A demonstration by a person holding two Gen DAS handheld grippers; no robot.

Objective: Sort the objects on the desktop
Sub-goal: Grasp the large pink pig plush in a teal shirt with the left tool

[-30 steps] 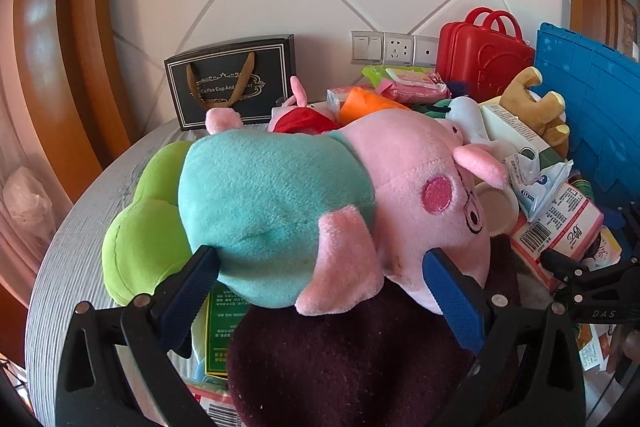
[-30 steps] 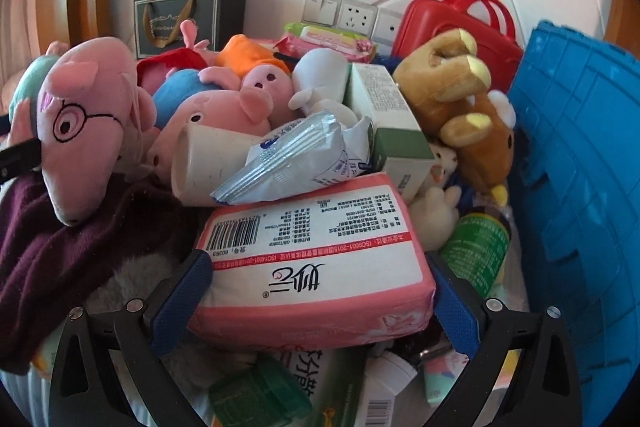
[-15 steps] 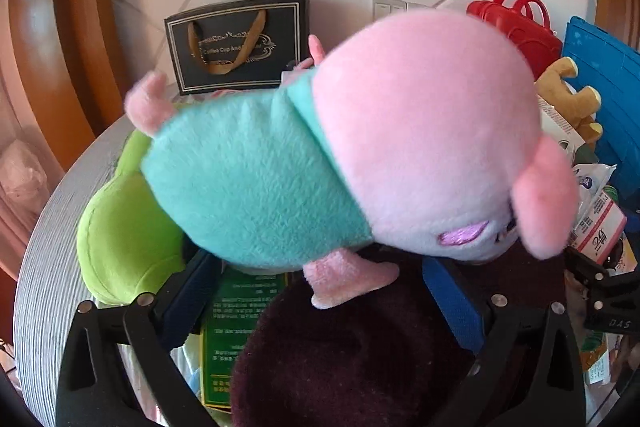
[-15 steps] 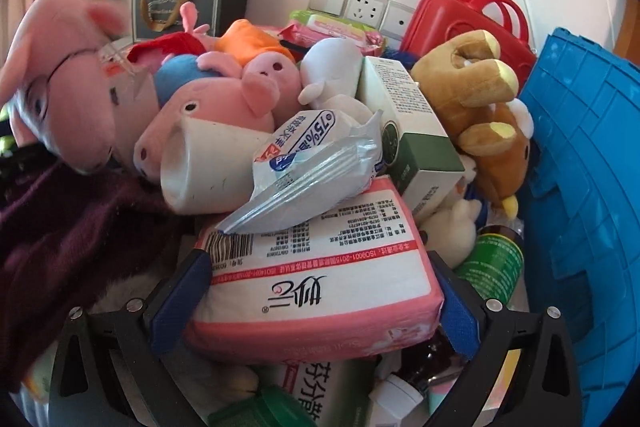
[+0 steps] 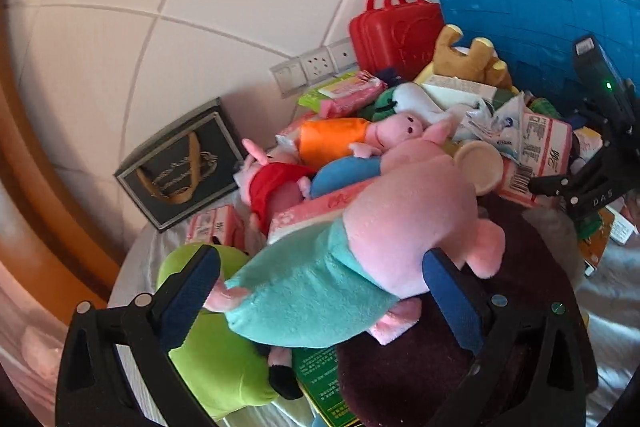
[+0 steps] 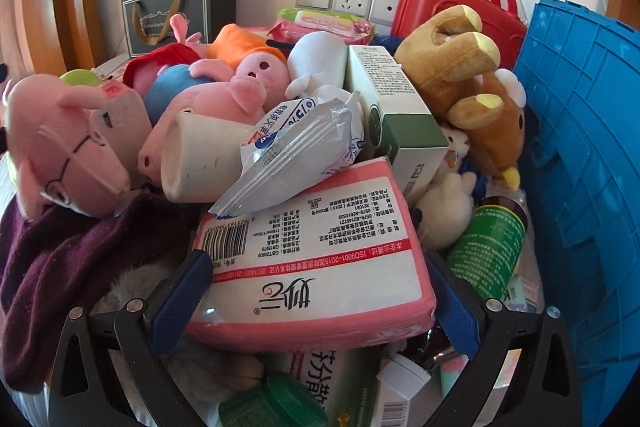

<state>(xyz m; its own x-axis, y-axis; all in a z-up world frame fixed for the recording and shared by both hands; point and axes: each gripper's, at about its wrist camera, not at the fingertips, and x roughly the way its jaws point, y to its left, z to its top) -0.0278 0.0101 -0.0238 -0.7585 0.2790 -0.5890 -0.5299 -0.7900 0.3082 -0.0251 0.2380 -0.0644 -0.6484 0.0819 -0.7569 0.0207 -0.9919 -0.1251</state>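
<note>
A pink pig plush in a teal shirt [image 5: 360, 247] lies tilted between the fingers of my left gripper [image 5: 322, 297], its head up to the right and resting on a maroon cloth [image 5: 420, 367]. The jaws stand wide, a pad at each side of the plush, so the gripper is open. In the right wrist view the pig's face with glasses [image 6: 60, 147] shows at the far left. My right gripper [image 6: 316, 295] is open, with a pink tissue pack [image 6: 312, 251] filling the gap between its pads. A silver wipes packet [image 6: 296, 147] lies on the pack.
A blue crate [image 6: 580, 147] stands at the right. A red case [image 6: 460, 3] and a black gift bag [image 6: 176, 11] lean on the wall. Several plush toys, boxes, a white cup [image 6: 200, 155] and a green bottle [image 6: 492, 247] crowd the round table. A green plush [image 5: 212, 359] lies left.
The pig plush rose and rolled over between the left fingers; its face is now turned away. The left wrist view has tilted. The right gripper has hardly moved; the wipes packet shifted on the pack.
</note>
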